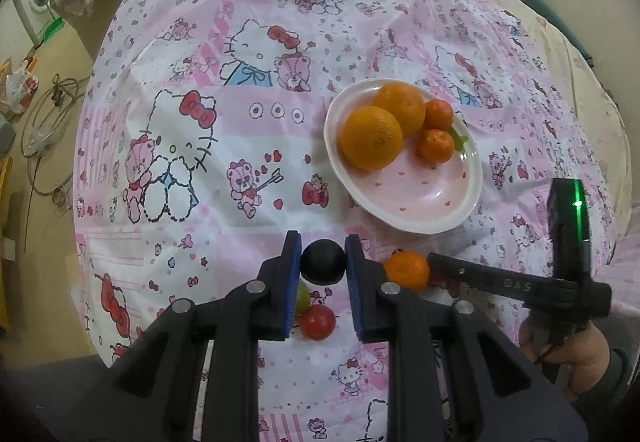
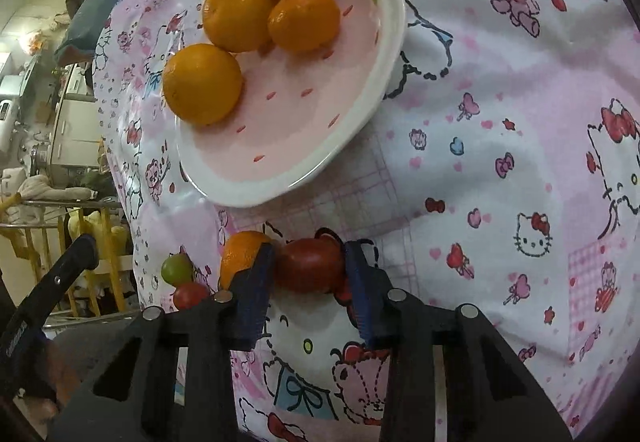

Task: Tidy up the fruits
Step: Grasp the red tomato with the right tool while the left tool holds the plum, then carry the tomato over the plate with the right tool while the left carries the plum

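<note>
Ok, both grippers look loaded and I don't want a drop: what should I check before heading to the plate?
1. Left gripper closed on dark round fruit: ok.
2. Right gripper closed on red fruit: ok.
3. Bare room on plate: ok.
4. Loose mandarin clear of right gripper's finger: not ok, it seems to touch.
5. Held fruits lifted off the tablecloth: cannot tell.

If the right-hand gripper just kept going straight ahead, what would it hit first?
The red tomato already sits between its fingers, so that comes first. Beyond it, probably the pink plate with the oranges, though depth is hard to judge.
</note>
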